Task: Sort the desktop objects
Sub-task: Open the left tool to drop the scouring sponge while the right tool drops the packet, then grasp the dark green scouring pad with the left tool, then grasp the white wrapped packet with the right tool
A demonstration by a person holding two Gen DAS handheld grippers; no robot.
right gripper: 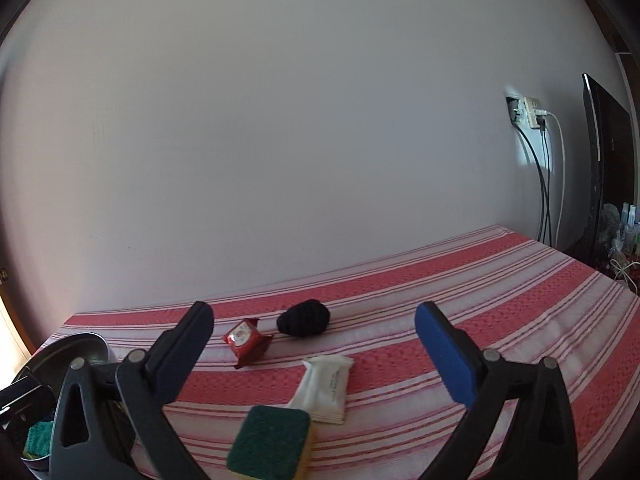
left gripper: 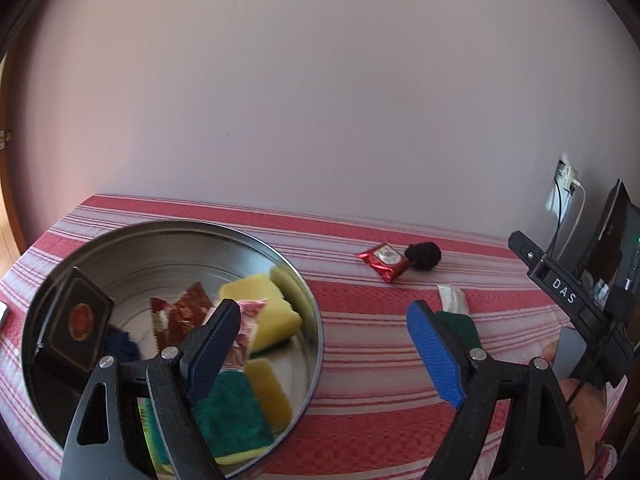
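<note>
A round metal bowl (left gripper: 308, 320) on the striped cloth holds yellow-and-green sponges (left gripper: 264, 312), red packets (left gripper: 180, 316) and a black box (left gripper: 76, 320). My left gripper (left gripper: 326, 350) hangs open over the bowl's right rim, with nothing between its fingers. My right gripper (right gripper: 316, 348) is open and empty above the cloth. Below it lies a green-topped sponge (right gripper: 272, 440), with a white packet (right gripper: 326, 388) just beyond. Farther back sit a red packet (right gripper: 246, 340) and a black knitted ball (right gripper: 304, 318), side by side. The bowl (right gripper: 72, 348) shows at the left edge of the right wrist view.
A plain wall runs close behind the table's far edge. A wall socket (right gripper: 528, 114) with hanging cables and a black monitor (right gripper: 608, 168) stand at the right. In the left wrist view, the body of the right gripper tool (left gripper: 568, 300) and a hand (left gripper: 592, 416) fill the right side.
</note>
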